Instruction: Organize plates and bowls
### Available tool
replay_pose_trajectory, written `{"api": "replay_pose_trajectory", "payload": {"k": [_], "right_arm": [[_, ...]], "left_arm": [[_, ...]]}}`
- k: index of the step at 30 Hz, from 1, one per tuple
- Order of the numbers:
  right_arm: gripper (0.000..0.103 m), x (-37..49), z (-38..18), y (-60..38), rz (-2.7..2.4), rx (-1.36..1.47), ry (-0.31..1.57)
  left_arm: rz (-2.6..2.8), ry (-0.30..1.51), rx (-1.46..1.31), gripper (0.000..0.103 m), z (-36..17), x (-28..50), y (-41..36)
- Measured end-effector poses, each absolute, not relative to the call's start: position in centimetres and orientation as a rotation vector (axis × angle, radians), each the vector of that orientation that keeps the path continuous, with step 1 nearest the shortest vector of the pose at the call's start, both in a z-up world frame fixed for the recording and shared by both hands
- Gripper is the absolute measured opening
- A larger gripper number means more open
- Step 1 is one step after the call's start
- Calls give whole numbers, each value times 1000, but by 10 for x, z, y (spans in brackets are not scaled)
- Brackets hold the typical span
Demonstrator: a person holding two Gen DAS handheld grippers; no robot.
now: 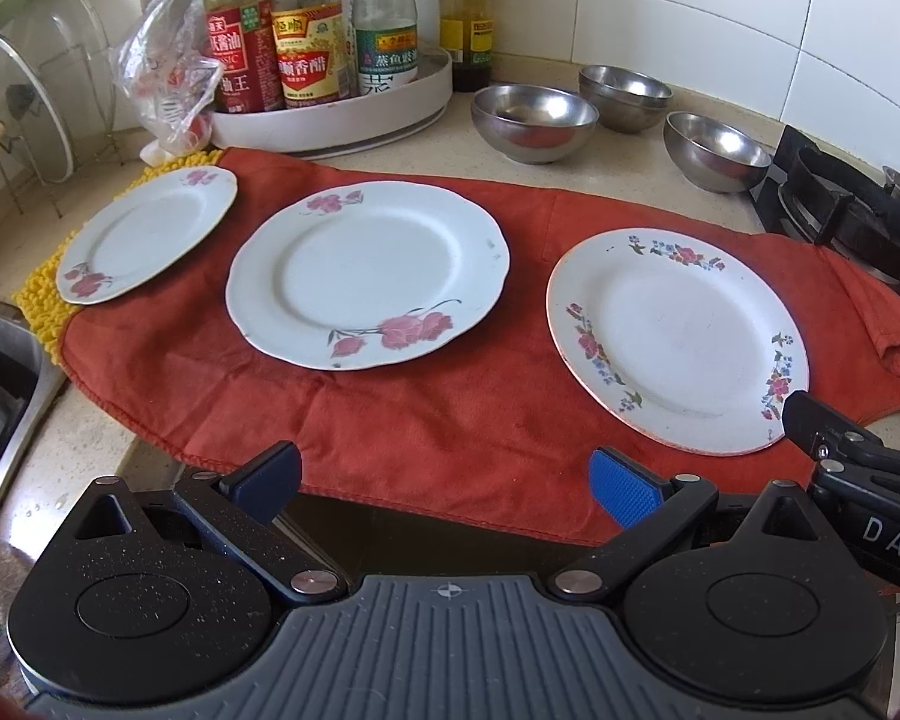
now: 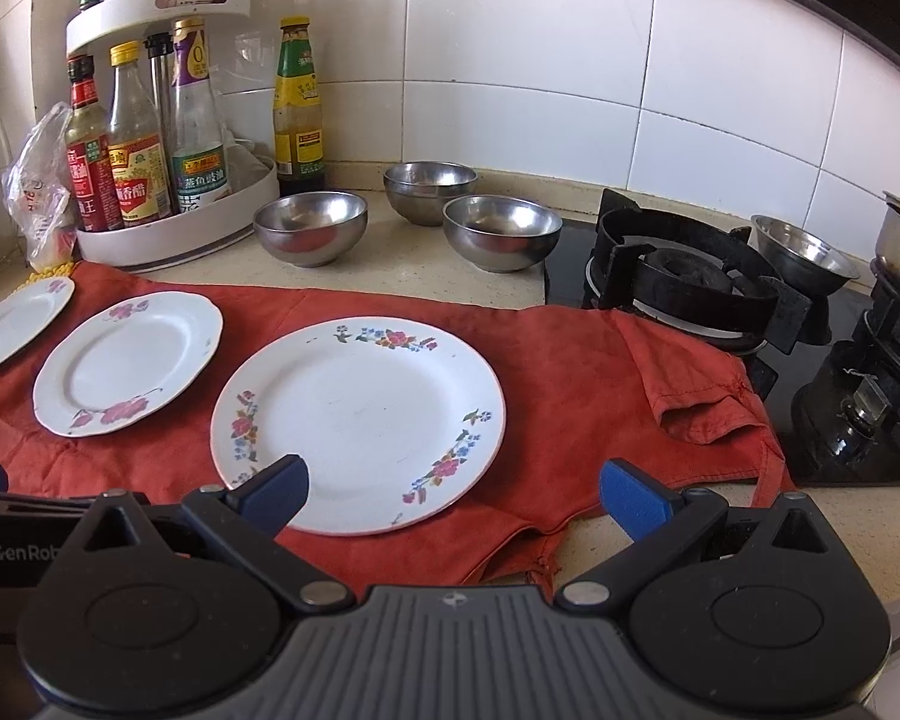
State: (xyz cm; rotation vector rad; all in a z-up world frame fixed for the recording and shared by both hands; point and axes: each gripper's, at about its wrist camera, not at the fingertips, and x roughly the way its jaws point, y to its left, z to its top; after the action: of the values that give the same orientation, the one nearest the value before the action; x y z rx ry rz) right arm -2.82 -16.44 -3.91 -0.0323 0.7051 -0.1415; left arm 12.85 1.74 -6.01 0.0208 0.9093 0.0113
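On the red cloth [image 1: 450,420], three plates lie empty; both grippers [image 1: 447,483] [image 2: 453,498] gape wide.

Both cameras look forward and down from low over the worktop [image 1: 390,165]. The left one sits further left. Both see the red cloth [image 1: 462,420] and the three plates.

right tongs [image 2: 453,495] spread, empty | over floral plate [image 2: 360,420] | maybe touching rim | red cloth [image 2: 570,354]
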Motion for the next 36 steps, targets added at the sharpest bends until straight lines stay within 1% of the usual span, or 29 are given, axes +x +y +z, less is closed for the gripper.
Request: {"api": "replay_pose_trajectory", "payload": {"k": [6, 11, 19, 20, 21, 22, 23, 24, 26, 29, 30, 33, 36], "right_arm": [[103, -18, -41, -177, -151, -29, 700], [103, -2, -40, -198, -127, -21, 697], [96, 23, -40, -200, 11, -109, 671], [91, 26, -42, -199, 32, -123, 670], [82, 30, -44, -199, 55, -136, 675], [78, 35, -46, -200, 70, -140, 684], [69, 39, -48, -202, 86, -136, 696], [67, 44, -50, -205, 104, -127, 713], [66, 53, -54, -211, 127, -103, 745], [60, 62, -61, -222, 156, -66, 780], [55, 64, -63, -226, 164, -49, 792], [48, 70, -69, -235, 211, 21, 828], [46, 76, -74, -237, 222, 36, 854]], "left_arm": [[-22, 920, 21, 103, -64, 136, 12], [-120, 881, 29, 103, -63, 143, 3], [-199, 893, -4, 102, -74, 163, -3], [-203, 887, -7, 102, -74, 165, -4], [-216, 882, -14, 102, -74, 168, -4], [-237, 877, -26, 102, -74, 171, -4], [-252, 874, -41, 102, -74, 174, -3], [-263, 875, -62, 102, -76, 177, -2], [-267, 882, -79, 102, -79, 184, -1], [-286, 900, -72, 99, -85, 193, -4], [-306, 909, -78, 98, -86, 196, -5], [-350, 924, -86, 96, -89, 203, -10], [-385, 931, -79, 95, -93, 211, -16]]}}
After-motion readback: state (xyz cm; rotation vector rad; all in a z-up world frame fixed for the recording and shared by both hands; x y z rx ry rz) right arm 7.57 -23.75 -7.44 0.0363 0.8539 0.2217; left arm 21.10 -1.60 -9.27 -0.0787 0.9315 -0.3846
